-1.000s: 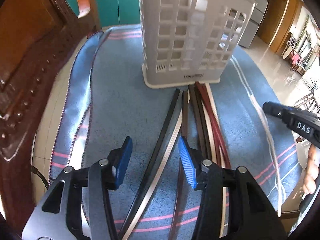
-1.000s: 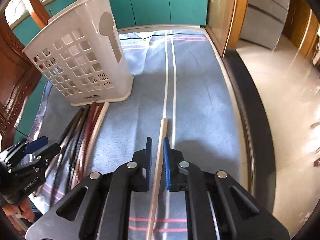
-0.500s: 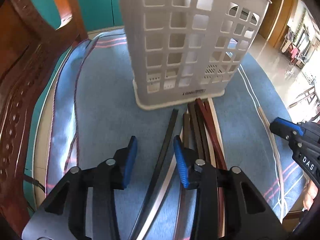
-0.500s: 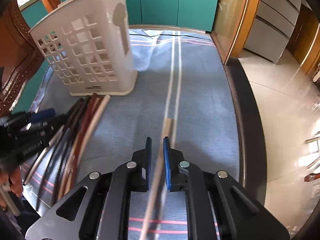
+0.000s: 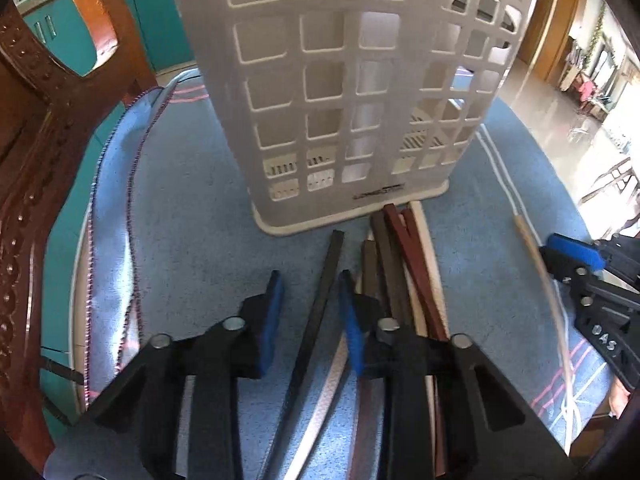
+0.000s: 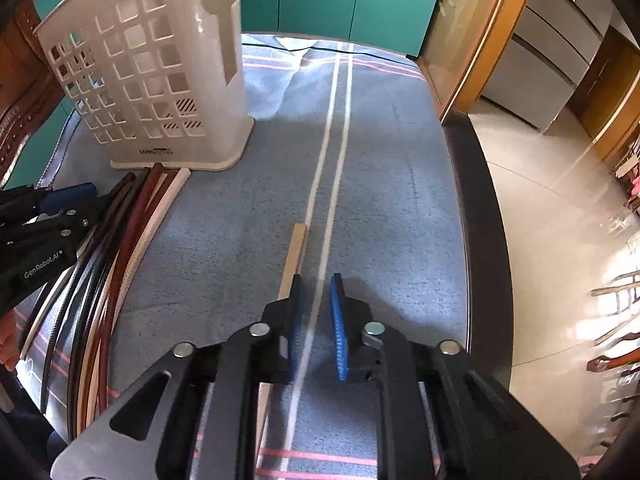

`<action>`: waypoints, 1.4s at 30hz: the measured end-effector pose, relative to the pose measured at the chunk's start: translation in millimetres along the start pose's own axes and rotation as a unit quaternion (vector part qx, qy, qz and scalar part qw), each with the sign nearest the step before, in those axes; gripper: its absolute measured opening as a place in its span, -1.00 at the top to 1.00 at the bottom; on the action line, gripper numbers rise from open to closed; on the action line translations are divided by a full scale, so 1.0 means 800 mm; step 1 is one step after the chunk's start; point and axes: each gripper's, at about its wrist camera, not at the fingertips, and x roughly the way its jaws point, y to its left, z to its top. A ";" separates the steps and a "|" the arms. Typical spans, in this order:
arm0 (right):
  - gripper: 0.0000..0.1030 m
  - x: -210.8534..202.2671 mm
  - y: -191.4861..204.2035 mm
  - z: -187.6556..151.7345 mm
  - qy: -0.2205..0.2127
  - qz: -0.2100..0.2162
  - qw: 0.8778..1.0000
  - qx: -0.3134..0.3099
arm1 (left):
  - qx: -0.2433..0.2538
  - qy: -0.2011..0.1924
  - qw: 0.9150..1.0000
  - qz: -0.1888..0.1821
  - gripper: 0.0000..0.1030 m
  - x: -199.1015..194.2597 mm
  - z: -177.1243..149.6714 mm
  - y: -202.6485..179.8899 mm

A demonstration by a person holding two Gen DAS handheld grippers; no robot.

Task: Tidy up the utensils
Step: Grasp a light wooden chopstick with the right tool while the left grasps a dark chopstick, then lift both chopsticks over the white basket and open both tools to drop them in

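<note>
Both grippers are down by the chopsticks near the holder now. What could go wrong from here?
1. The left gripper is closing around one dark chopstick lying close beside the bundle of chopsticks; the right-side pad may catch a neighbour.
2. The right gripper is opening, and the pale chopstick lies outside its left pad, so re-gripping may miss.
3. The white utensil holder stands against the chopstick tips; a lifted stick could knock it.

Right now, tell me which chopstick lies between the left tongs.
The black chopstick, lying alone at the left edge of the bundle. The closing left tongs straddle it; the brown, red and cream sticks lie outside.
</note>
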 end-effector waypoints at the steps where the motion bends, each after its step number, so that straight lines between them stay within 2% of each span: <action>1: 0.51 0.001 0.001 0.001 0.001 -0.002 1.000 -0.001 | 0.000 0.000 1.000 -0.004 0.74 -0.001 0.000 0.000; 5: 0.47 -0.009 -0.004 0.006 -0.008 0.010 1.000 0.014 | -0.018 0.002 1.000 -0.020 0.80 -0.004 0.002 0.006; 9: 0.32 -0.018 -0.005 0.010 -0.016 0.028 0.999 0.018 | -0.037 -0.004 0.999 -0.020 0.80 -0.012 0.001 0.021; 14: 0.32 0.000 0.008 0.011 0.009 0.009 1.000 0.001 | -0.031 0.003 0.999 -0.013 0.80 -0.005 0.007 0.016; 18: 0.32 0.006 0.011 0.013 0.009 0.008 1.000 0.003 | -0.024 -0.003 1.000 -0.006 0.73 -0.002 0.003 0.011; 19: 0.34 0.006 0.012 0.014 0.010 0.010 1.000 0.005 | -0.019 -0.006 1.000 -0.002 0.73 -0.002 0.004 0.006; 21: 0.78 0.007 0.013 0.015 0.011 0.036 0.999 0.005 | -0.013 -0.007 1.000 0.002 0.74 -0.001 0.006 0.002; 25: 0.87 0.000 0.018 0.014 0.000 0.067 0.998 0.006 | -0.028 -0.009 1.000 -0.009 0.83 -0.007 0.007 -0.003; 29: 0.87 -0.046 0.013 0.009 -0.057 0.083 0.995 0.013 | -0.038 -0.073 0.996 -0.022 0.86 -0.055 -0.001 -0.002; 31: 0.87 -0.083 0.006 0.009 -0.090 0.083 0.992 0.013 | -0.053 -0.108 0.992 -0.035 0.86 -0.090 -0.007 -0.002; 35: 0.87 -0.143 -0.009 0.008 -0.133 0.100 0.986 0.020 | -0.058 -0.180 0.982 -0.027 0.86 -0.166 -0.016 -0.009; 38: 0.87 -0.189 -0.019 0.007 -0.170 0.115 0.978 0.023 | -0.058 -0.230 0.971 -0.010 0.86 -0.221 -0.015 -0.007; 42: 0.87 -0.242 -0.030 0.010 -0.219 0.135 0.965 0.036 | -0.084 -0.296 0.951 0.002 0.86 -0.286 -0.011 0.009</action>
